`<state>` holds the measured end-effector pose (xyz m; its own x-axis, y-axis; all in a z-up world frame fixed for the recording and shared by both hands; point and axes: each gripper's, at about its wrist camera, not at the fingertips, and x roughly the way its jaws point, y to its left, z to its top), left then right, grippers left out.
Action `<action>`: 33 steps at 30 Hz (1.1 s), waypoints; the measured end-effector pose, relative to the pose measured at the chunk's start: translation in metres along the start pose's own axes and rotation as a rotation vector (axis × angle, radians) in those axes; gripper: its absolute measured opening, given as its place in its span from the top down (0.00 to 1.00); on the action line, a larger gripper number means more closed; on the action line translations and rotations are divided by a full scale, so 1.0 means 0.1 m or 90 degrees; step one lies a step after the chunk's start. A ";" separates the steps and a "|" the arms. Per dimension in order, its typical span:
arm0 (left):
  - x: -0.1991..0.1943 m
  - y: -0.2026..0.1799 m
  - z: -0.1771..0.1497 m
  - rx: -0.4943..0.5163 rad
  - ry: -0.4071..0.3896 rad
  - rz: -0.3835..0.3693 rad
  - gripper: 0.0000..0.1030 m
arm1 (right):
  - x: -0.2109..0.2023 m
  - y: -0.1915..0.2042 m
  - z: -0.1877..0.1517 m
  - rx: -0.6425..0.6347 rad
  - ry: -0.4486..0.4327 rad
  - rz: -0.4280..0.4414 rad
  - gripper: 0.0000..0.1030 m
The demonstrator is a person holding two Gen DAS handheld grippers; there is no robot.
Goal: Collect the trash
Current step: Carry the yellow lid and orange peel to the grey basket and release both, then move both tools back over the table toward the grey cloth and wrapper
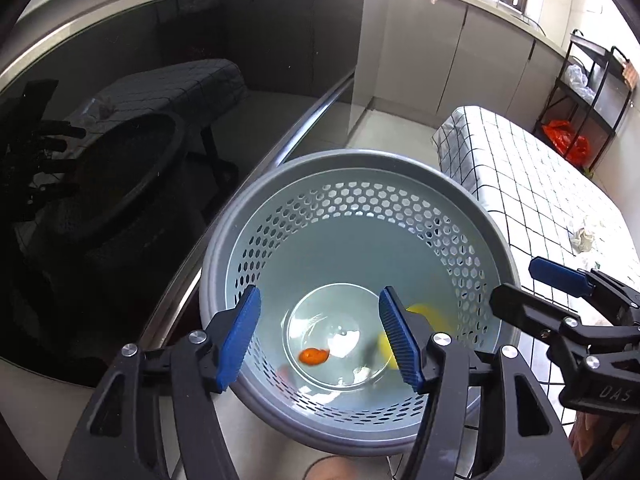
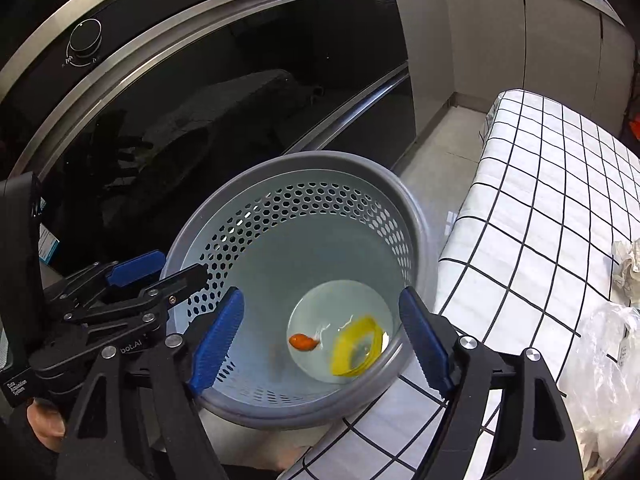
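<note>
A grey perforated waste basket point(image 1: 348, 160) point(image 2: 304, 160) stands on the floor beside a checked-cloth table. In its bottom lie a small orange scrap point(image 1: 314, 356) point(image 2: 303, 342) and a yellow ring-shaped piece point(image 2: 354, 346), partly hidden in the left wrist view point(image 1: 430, 316). My left gripper point(image 1: 320, 336) is open and empty above the basket. My right gripper point(image 2: 322, 340) is open and empty above the basket too. Each gripper shows in the other's view, the right point(image 1: 560, 292) and the left point(image 2: 156, 272). Crumpled paper point(image 1: 584, 236) point(image 2: 630, 264) lies on the table.
A dark glass oven door point(image 2: 200, 100) rises behind the basket. The checked table point(image 1: 520, 176) point(image 2: 540, 208) is on the right, with a clear plastic bag point(image 2: 608, 360) on it. A black rack with an orange bag point(image 1: 568, 140) stands at the far right. Grey cabinets line the back.
</note>
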<state>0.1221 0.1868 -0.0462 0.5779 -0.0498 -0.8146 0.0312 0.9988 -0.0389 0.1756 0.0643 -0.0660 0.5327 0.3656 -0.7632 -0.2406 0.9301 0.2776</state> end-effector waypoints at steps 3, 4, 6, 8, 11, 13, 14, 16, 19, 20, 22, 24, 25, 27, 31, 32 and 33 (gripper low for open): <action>0.00 0.02 -0.01 -0.003 0.003 0.002 0.41 | -0.01 -0.01 -0.02 0.000 -0.004 -0.003 0.26; -0.01 0.02 -0.01 -0.004 0.003 0.003 0.41 | -0.02 0.00 -0.03 -0.001 -0.004 -0.004 0.26; -0.02 0.03 -0.01 -0.007 0.000 0.003 0.40 | -0.03 0.00 -0.04 -0.005 -0.005 -0.007 0.26; -0.04 0.03 -0.01 -0.009 -0.004 0.005 0.39 | -0.04 -0.01 -0.05 -0.004 -0.006 -0.012 0.26; -0.07 0.03 -0.02 -0.009 -0.011 0.010 0.38 | -0.05 -0.05 -0.06 0.005 -0.006 -0.014 0.26; -0.10 0.03 -0.04 -0.008 -0.014 0.011 0.38 | -0.07 -0.08 -0.07 0.008 -0.004 -0.016 0.26; -0.12 0.02 -0.04 -0.008 -0.015 0.010 0.37 | -0.09 -0.08 -0.08 0.008 -0.005 -0.019 0.26; -0.15 0.02 -0.05 -0.010 -0.017 0.009 0.37 | -0.14 -0.08 -0.11 0.012 -0.008 -0.023 0.26; -0.22 0.01 -0.10 -0.010 -0.021 0.006 0.35 | -0.20 -0.10 -0.18 0.018 -0.008 -0.027 0.26; -0.24 -0.01 -0.11 -0.009 -0.022 0.004 0.35 | -0.23 -0.10 -0.21 0.018 -0.008 -0.029 0.26; -0.28 -0.04 -0.14 -0.007 -0.023 0.002 0.34 | -0.29 -0.12 -0.28 0.020 -0.007 -0.034 0.26; -0.33 -0.10 -0.17 -0.002 -0.024 -0.002 0.34 | -0.37 -0.14 -0.36 0.023 -0.006 -0.040 0.26; -0.35 -0.13 -0.19 0.002 -0.025 -0.002 0.34 | -0.41 -0.16 -0.42 0.025 -0.006 -0.044 0.26; -0.41 -0.21 -0.24 0.011 -0.028 -0.005 0.34 | -0.52 -0.22 -0.53 0.029 -0.009 -0.051 0.26; -0.55 -0.38 -0.29 0.031 -0.040 -0.011 0.32 | -0.81 -0.37 -0.75 0.040 -0.019 -0.072 0.26; -0.59 -0.43 -0.31 0.037 -0.045 -0.013 0.31 | -0.89 -0.39 -0.82 0.043 -0.023 -0.078 0.26; -0.64 -0.48 -0.33 0.044 -0.052 -0.015 0.29 | -0.97 -0.44 -0.88 0.046 -0.026 -0.086 0.26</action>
<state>0.0570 0.1421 -0.0110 0.6404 -0.0763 -0.7642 0.1000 0.9949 -0.0155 0.0627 -0.0153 -0.0554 0.5895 0.2367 -0.7723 -0.1058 0.9705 0.2168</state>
